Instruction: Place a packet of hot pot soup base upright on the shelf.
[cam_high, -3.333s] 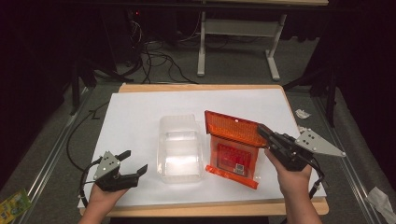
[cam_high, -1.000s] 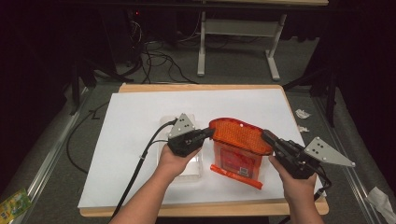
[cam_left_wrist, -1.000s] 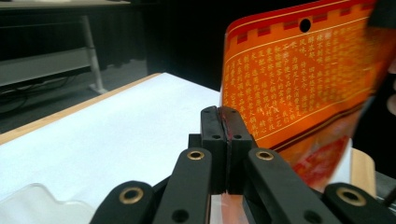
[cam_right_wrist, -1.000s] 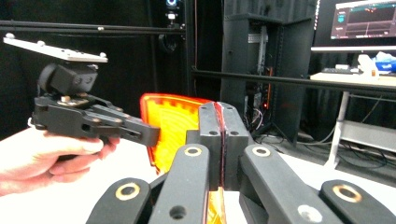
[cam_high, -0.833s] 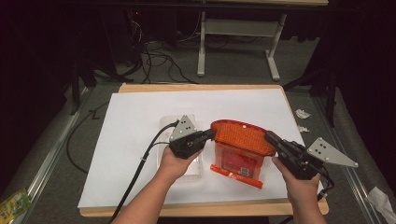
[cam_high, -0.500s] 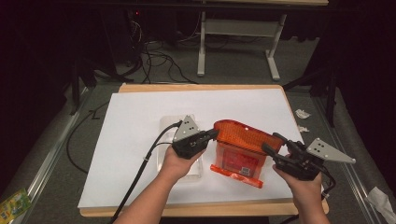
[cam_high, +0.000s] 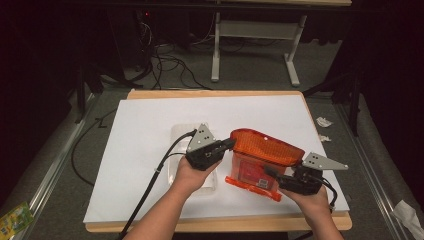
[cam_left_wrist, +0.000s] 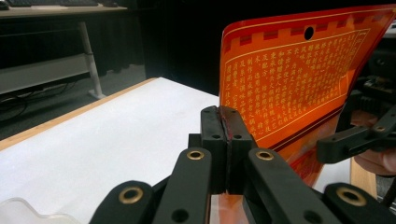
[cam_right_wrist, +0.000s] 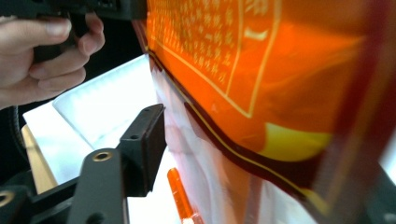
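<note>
On white sheet (cam_high: 150, 150), glossy orange flap (cam_high: 267, 145).

We see a lab-like workroom: a wooden table (cam_high: 150, 94) covered with a white sheet (cam_high: 150, 130) stands on grey carpet (cam_high: 250, 75), loose cables (cam_high: 165, 62) trail by a metal desk frame (cam_high: 255, 30), all against dark surroundings

L tongs (cam_high: 229, 144) clamped – R tongs (cam_high: 272, 173) parted.

I see a wooden table (cam_high: 150, 227) under a white sheet (cam_high: 150, 130), grey carpet floor (cam_high: 250, 75), a white-legged desk (cam_high: 252, 30), cables (cam_high: 165, 62) and dim surroundings.
</note>
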